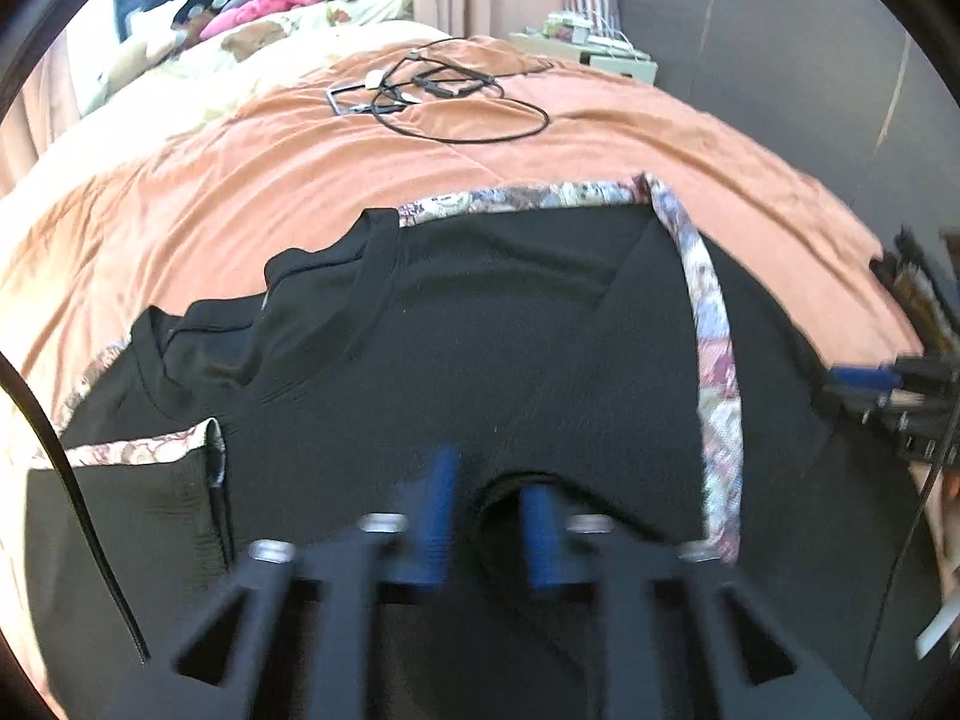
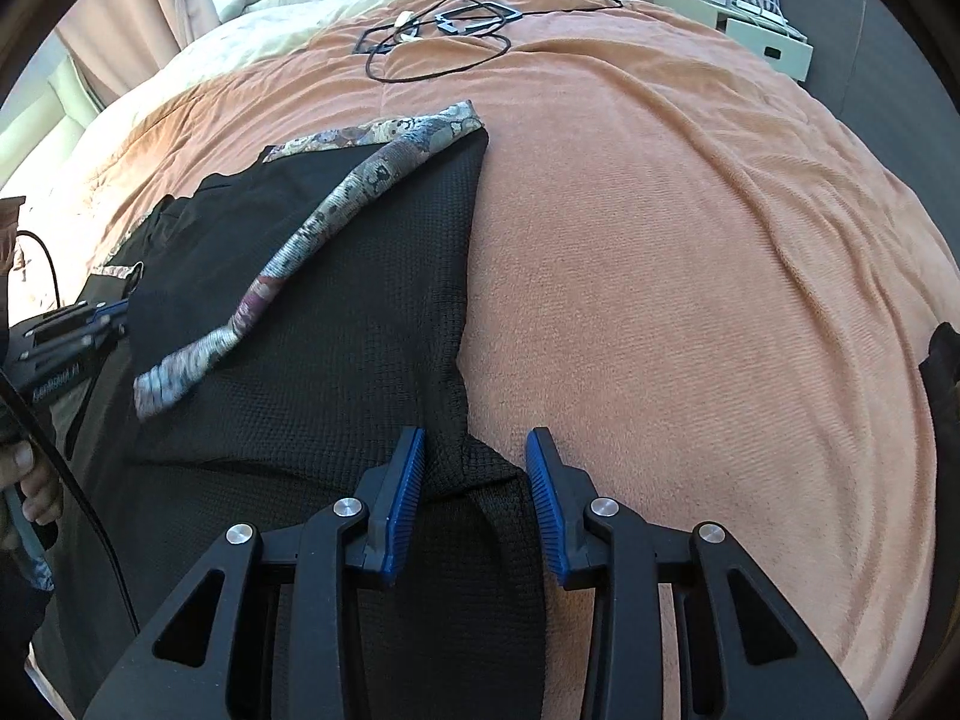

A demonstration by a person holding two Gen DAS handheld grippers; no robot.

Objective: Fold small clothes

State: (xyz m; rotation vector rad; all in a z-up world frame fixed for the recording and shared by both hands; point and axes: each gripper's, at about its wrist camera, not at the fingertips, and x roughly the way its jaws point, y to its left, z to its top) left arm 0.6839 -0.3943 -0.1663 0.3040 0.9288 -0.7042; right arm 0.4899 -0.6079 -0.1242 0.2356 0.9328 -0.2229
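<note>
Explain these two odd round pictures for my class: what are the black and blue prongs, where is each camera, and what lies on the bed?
No robot here: a person holds a two-fingered claw in each hand, with a fisheye camera on each looking along its blue fingers. One picture is from the left claw, the other from the right claw. Both are open, holding nothing, though black cloth lies between their fingers. On the orange blanket lies a black garment with patterned floral trim, partly folded. Farther back is a tangle of black cables.
</note>
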